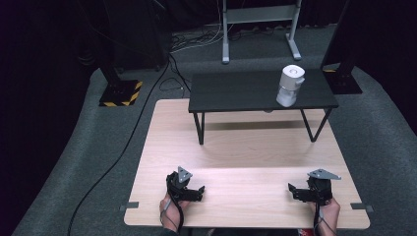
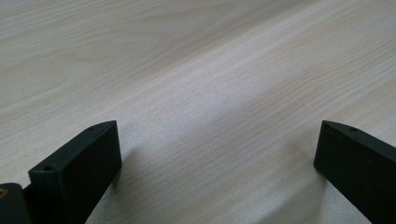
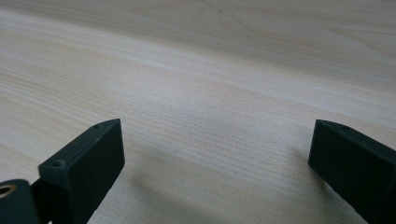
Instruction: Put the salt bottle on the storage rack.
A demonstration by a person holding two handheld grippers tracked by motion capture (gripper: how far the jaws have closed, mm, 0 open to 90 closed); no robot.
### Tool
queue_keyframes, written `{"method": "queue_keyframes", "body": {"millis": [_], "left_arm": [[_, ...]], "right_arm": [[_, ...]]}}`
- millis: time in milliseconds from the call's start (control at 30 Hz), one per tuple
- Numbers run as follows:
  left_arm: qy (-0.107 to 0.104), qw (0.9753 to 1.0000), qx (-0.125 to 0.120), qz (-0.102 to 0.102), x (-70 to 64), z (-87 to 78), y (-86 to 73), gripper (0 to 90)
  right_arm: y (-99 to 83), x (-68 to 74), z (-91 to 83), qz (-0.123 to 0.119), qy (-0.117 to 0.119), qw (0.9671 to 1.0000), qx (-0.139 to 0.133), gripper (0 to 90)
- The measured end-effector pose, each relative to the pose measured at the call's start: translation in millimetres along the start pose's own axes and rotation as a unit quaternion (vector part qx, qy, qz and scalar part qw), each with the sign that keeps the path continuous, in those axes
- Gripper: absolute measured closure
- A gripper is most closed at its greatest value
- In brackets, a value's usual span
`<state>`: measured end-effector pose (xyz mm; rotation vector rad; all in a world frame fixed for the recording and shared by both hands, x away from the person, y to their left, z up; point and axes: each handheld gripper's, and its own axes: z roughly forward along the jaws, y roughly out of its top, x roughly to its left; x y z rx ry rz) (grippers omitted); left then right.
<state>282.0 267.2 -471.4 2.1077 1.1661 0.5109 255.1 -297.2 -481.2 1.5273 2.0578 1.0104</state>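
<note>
Both grippers, left [image 1: 196,191] and right [image 1: 295,192], are resting wide-jawed and empty near the table [image 1: 236,147] front edge, while the white canister [image 1: 290,85], probably top-heavy, is risking tipping off the shelf [image 1: 236,91] end.

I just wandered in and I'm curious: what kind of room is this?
Probably a lab or recording studio, not a home. A person holds a left gripper and right gripper over a bare wooden table, with cables trailing across grey carpet and hazard-striped stand bases.
</note>
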Motion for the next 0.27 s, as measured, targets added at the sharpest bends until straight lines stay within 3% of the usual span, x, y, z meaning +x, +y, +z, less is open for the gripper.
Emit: {"method": "queue_keyframes", "body": {"millis": [267], "left_arm": [[0.001, 1.0, -0.001, 0.001, -0.7, 0.0, -0.5, 0.1]], "right_arm": [[1.0, 2.8, 0.7, -0.004, -0.006, 1.0, 0.003, 2.9]]}}
